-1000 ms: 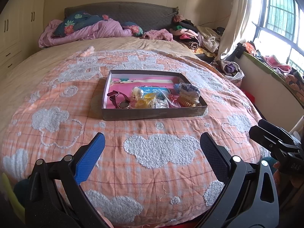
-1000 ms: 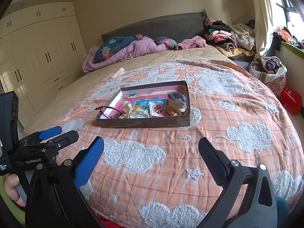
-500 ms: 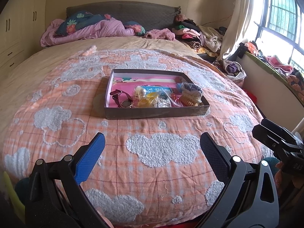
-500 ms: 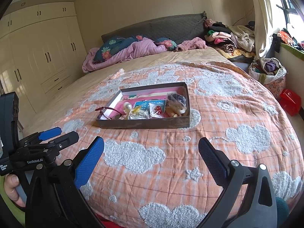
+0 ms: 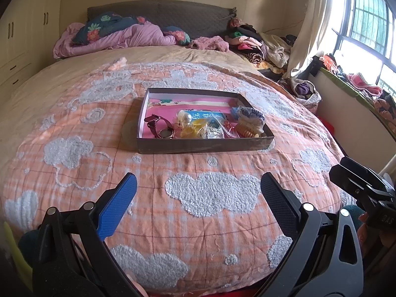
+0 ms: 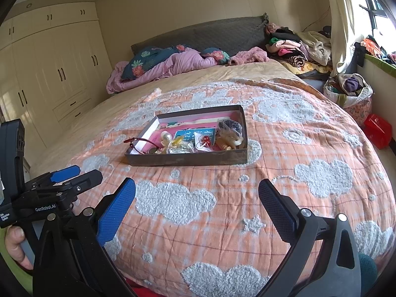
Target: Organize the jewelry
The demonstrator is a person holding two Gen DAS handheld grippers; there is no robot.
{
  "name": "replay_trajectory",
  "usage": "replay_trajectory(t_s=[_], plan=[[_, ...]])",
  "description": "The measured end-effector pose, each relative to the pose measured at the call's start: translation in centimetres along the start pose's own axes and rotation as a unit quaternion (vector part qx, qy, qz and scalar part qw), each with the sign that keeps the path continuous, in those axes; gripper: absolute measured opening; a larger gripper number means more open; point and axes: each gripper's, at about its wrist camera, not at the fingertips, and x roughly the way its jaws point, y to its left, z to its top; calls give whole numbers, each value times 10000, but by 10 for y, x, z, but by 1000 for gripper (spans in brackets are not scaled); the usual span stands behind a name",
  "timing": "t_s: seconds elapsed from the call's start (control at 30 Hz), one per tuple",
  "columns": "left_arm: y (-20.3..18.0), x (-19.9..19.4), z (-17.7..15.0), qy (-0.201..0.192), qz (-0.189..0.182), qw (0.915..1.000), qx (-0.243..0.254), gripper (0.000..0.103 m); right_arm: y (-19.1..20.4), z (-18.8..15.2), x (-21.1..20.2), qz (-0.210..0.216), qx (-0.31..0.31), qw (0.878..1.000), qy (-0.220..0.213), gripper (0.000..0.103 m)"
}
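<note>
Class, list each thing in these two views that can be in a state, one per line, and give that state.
left gripper: open, empty, above the bedspread
right gripper: open, empty
shallow box: lidless, resting on the bedspread
wristwatch: lying in the box, strap unfastened
clear bags of jewelry: piled together, unsorted
wardrobe doors: shut

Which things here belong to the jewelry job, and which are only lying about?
Job: box, watch, pearl piece, bagged trinkets, beads.
Lying about: purple quilt, clothes pile, laundry bag, red bag.
</note>
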Motion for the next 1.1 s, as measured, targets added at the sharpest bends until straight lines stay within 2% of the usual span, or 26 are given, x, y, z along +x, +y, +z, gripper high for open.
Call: replay_trajectory(t_s=[1.1], plan=[[0, 1, -4, 30, 130, 9999, 10, 93, 2, -1, 6, -5, -45, 10000, 61, 99]])
